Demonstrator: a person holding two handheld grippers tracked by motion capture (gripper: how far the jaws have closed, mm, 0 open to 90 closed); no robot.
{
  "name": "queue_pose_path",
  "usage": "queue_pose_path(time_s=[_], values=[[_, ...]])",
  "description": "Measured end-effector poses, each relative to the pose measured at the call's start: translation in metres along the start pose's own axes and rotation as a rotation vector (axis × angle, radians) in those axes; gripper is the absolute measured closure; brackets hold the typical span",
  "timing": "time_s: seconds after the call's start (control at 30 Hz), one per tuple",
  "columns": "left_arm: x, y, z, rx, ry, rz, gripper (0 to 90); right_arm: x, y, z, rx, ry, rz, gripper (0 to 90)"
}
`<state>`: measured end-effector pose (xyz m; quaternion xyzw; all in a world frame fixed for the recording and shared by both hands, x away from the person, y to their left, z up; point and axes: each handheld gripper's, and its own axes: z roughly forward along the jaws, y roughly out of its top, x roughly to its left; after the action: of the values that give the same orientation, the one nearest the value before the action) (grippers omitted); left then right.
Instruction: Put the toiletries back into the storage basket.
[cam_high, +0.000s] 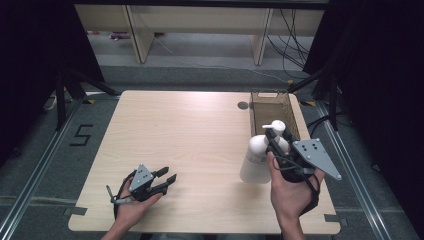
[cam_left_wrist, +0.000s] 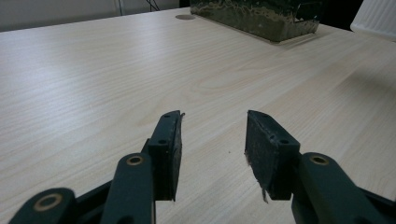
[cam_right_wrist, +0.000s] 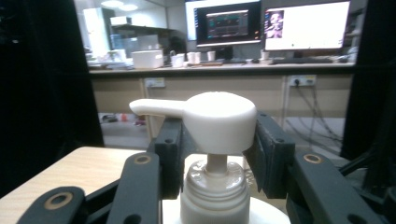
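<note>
Right hand-held gripper (cam_high: 274, 138): jaws set either side of the pump head of the white pump bottle (cam_high: 254, 157), clamped on it or very nearly; contact looks firm in the right gripper view, where the pump head (cam_right_wrist: 212, 121) sits between both pads and the collar shows below. Bottle stands upright on the bench (cam_high: 190, 150), right side, just in front of the brown basket (cam_high: 257, 107), base apparently on the wood.

Left hand-held gripper (cam_high: 162, 181): jaws apart, nothing between them, resting low at the near-left of the bench, well apart from the bottle.

Progress, judged: grasp on the bottle made at the pump; lift and transfer not yet done. Likely destination is the basket, though that is inference only. Left side idle, no part in the work as things lie.

View differences: high view gives layout, i.e. bottle vs. basket, both hands. Right gripper view gives jaw-to-pump contact, spout pointing to its left, plus room background w/ monitors. Left gripper view (cam_left_wrist: 212, 140) confirms the empty gap over bare wood, basket (cam_left_wrist: 261, 18) far off.
</note>
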<state>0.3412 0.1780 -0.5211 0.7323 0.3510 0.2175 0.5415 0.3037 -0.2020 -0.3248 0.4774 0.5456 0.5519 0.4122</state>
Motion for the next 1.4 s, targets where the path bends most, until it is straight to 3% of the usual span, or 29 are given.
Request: queue_pose_path(time_s=[0.1,0.33,0.73,1.4], values=[[0.0,-0.001,0.0,-0.015,-0.008,0.004,55.7,-0.012,0.003,0.002,0.001,-0.036,-0.023,60.5],[-0.001,0.0,0.0,-0.009,-0.007,0.01,55.7,-0.019,0.007,0.005,-0.013,-0.064,-0.03,60.4],[-0.001,-0.001,0.0,-0.014,-0.008,0.01,55.7,-0.031,0.014,0.01,-0.022,-0.078,-0.02,60.4],[-0.002,-0.001,-0.002,-0.03,-0.006,0.02,54.7,-0.051,0.025,0.018,-0.043,-0.13,-0.049,60.4]])
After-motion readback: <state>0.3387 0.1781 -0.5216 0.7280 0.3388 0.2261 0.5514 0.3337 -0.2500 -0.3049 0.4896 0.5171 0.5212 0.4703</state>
